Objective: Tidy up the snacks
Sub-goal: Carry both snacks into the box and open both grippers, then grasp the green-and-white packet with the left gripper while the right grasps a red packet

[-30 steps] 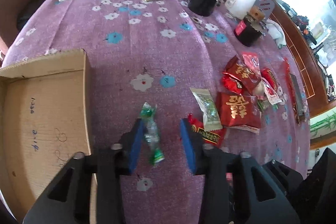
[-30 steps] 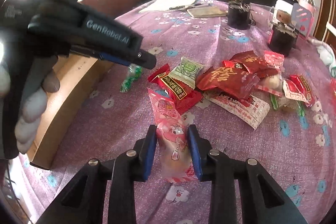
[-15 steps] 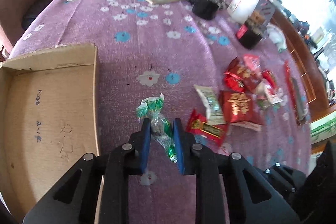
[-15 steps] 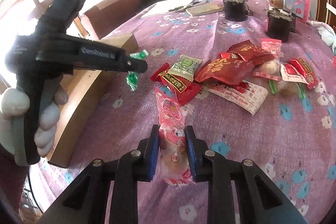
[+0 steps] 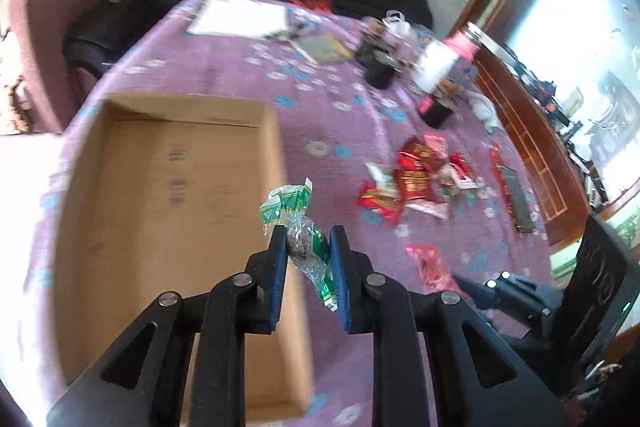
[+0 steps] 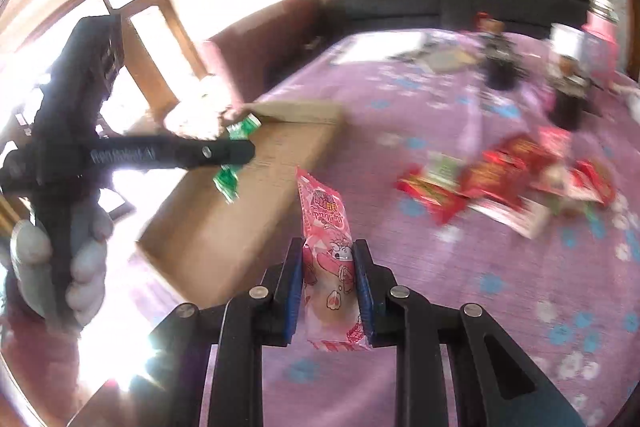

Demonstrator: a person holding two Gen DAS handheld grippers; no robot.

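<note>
1. Left gripper (image 5: 308,251): both blue pads pinch a green-and-clear wrapped candy (image 5: 300,227) at its middle. The twisted top of the wrapper stands above the fingertips, at the centre of the left wrist view; the lower tail hangs between the fingers.
2. Cardboard box (image 5: 168,195): an open, shallow tray filling the left half of the left wrist view. Its right wall runs just behind the held candy, so the candy hangs over or just beside that edge; which of the two cannot be told.
3. Right gripper (image 6: 328,279): closed on a pink snack packet (image 6: 326,247), held upright. The packet's top rises above the fingertips and its sealed bottom sticks out below the pads.
4. In the right wrist view, the left gripper (image 6: 236,151) appears at centre left, held by a gloved hand (image 6: 56,267), with the candy above the near corner of the box (image 6: 240,211).
5. Remaining snack packets (image 6: 508,183): a red, green and white heap at the right of the right wrist view, well apart from the box.
6. Table (image 6: 460,287): covered by a purple flowered cloth, with a bare stretch between the box and the heap.
</note>
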